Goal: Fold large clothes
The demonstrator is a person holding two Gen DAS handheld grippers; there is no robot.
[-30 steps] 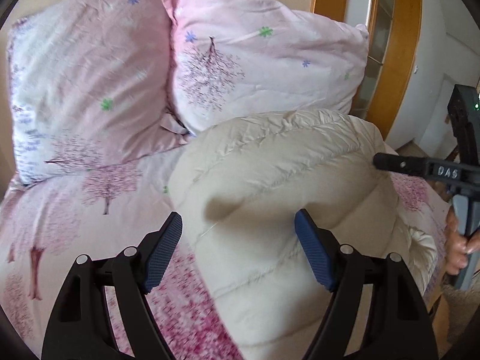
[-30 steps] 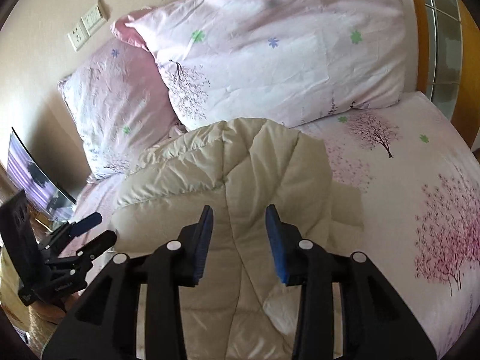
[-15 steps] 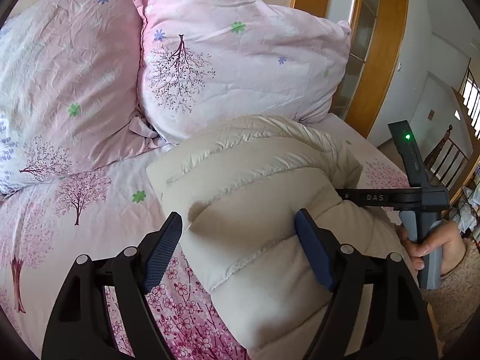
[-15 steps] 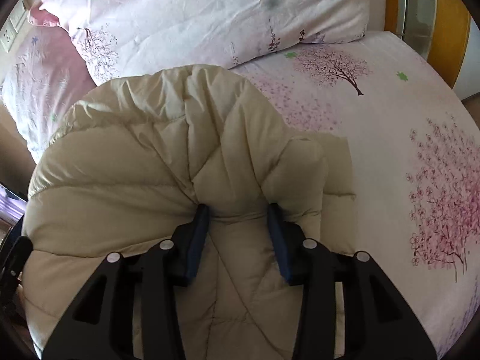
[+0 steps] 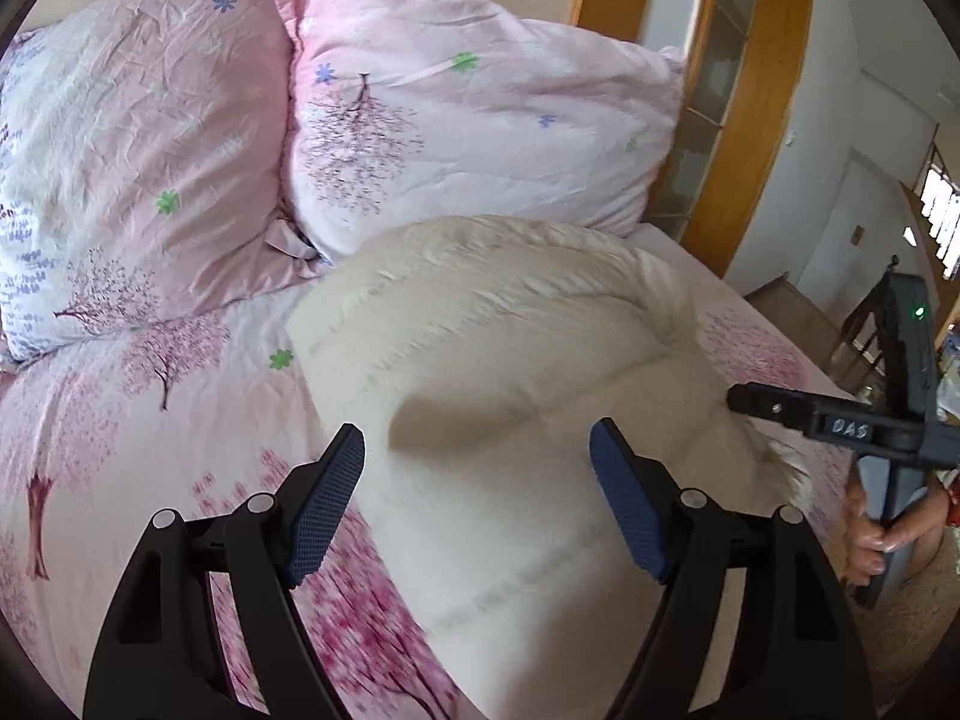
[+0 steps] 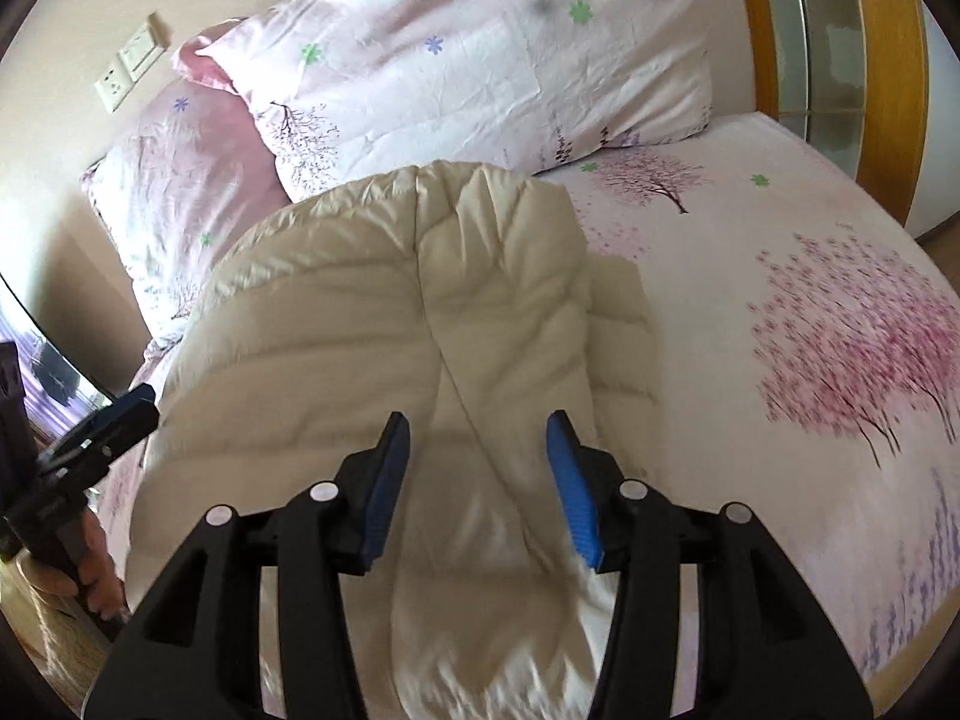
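A cream quilted puffer jacket (image 5: 510, 372) lies folded in a thick bundle on the pink floral bed; it also shows in the right wrist view (image 6: 372, 324). My left gripper (image 5: 477, 498) is open and empty, hovering above the jacket's near left part. My right gripper (image 6: 477, 480) is open and empty above the jacket's near end, one sleeve or flap lying under it. The right gripper (image 5: 840, 420) shows at the right edge of the left wrist view, and the left gripper (image 6: 90, 444) at the left edge of the right wrist view.
Two pink floral pillows (image 5: 456, 120) (image 5: 132, 138) lean at the head of the bed. The floral sheet (image 6: 810, 300) spreads to the right of the jacket. A wooden frame with glass (image 6: 828, 36) stands past the bed. A wall socket (image 6: 129, 69) is on the wall.
My right gripper was pressed low into the jacket half a second ago; it has lifted away and its jaws have opened wider. My left gripper stayed open and shifted slightly.
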